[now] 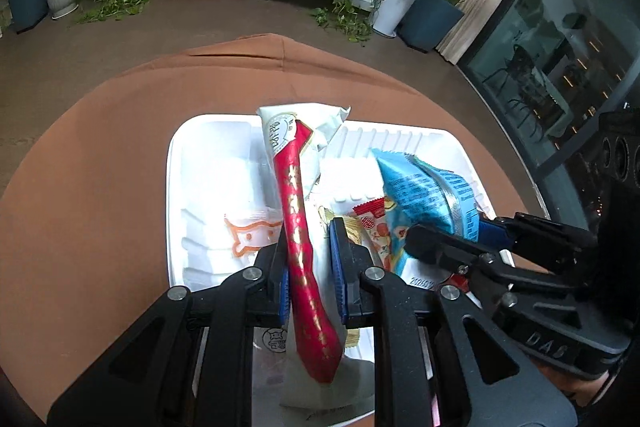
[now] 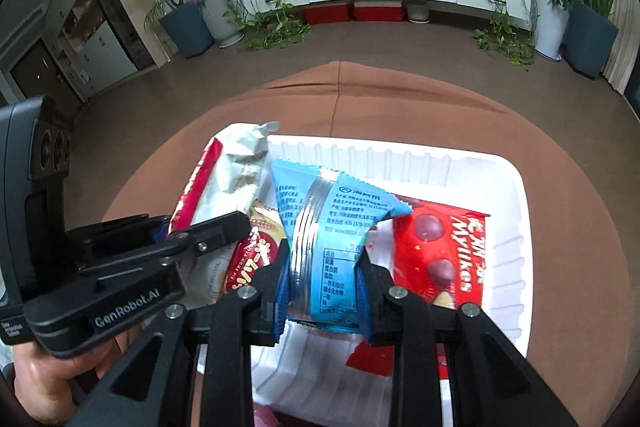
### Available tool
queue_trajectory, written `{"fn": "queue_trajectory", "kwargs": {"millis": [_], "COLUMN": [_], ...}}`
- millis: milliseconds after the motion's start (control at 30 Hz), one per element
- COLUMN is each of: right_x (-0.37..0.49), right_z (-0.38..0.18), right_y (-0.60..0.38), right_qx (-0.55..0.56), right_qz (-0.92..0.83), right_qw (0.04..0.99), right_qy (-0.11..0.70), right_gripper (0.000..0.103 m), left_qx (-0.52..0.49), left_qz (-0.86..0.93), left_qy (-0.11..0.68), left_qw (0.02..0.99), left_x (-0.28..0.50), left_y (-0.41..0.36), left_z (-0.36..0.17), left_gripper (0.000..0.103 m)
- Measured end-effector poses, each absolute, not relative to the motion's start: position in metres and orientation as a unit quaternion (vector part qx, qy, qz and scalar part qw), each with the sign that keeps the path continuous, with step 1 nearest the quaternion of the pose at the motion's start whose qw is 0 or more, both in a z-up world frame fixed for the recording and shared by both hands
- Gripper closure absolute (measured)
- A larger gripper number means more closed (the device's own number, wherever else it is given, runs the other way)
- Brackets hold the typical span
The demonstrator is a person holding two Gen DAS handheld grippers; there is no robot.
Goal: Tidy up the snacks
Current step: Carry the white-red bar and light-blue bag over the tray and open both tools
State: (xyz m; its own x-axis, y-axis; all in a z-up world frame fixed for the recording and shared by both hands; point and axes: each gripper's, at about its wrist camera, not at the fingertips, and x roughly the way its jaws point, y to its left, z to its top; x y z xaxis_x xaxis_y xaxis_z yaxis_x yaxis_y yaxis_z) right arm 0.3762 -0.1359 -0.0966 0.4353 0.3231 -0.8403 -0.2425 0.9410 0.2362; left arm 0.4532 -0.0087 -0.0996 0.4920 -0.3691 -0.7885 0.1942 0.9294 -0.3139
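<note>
My left gripper [image 1: 312,279] is shut on a long white packet with a red gold-lettered stripe [image 1: 296,187], held upright over the white compartment tray [image 1: 176,187]. Beside it on the right, my right gripper [image 1: 452,231] grips a blue packet [image 1: 424,183]. In the right wrist view the right gripper [image 2: 324,291] is shut on that blue packet [image 2: 340,211], its blue pads pressing both sides above the tray [image 2: 512,227]. The left gripper [image 2: 192,223] shows at the left with the white-and-red packet [image 2: 236,163].
A red Mylikes bag [image 2: 448,255] and a red-and-gold snack pack [image 2: 256,255] lie in the tray, and a clear packet with an orange outline [image 1: 248,235] lies in a left compartment. The tray rests on a round table under a brown cloth [image 1: 100,167]. Potted plants line the far wall.
</note>
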Motion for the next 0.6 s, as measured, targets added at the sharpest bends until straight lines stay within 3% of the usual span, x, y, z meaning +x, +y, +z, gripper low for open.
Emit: {"fn": "queue_trajectory", "kwargs": {"millis": [333,600], "right_x": [0.376,0.376], "right_z": [-0.103,-0.103], "right_y": [-0.135,-0.143], "right_qx": [0.032,0.042], "right_qz": [0.154,0.142], "right_qw": [0.848,0.849], "right_qy": [0.506,0.508], "right_gripper": [0.069,0.056], "left_qx": [-0.087,-0.087], "left_qz": [-0.154,-0.148], "left_qy": [0.475,0.477], "left_qw": [0.862,0.862], "left_x": [0.449,0.450], "left_y": [-0.017,-0.013], "left_z": [-0.114,-0.114], "left_gripper": [0.086,0.083]}}
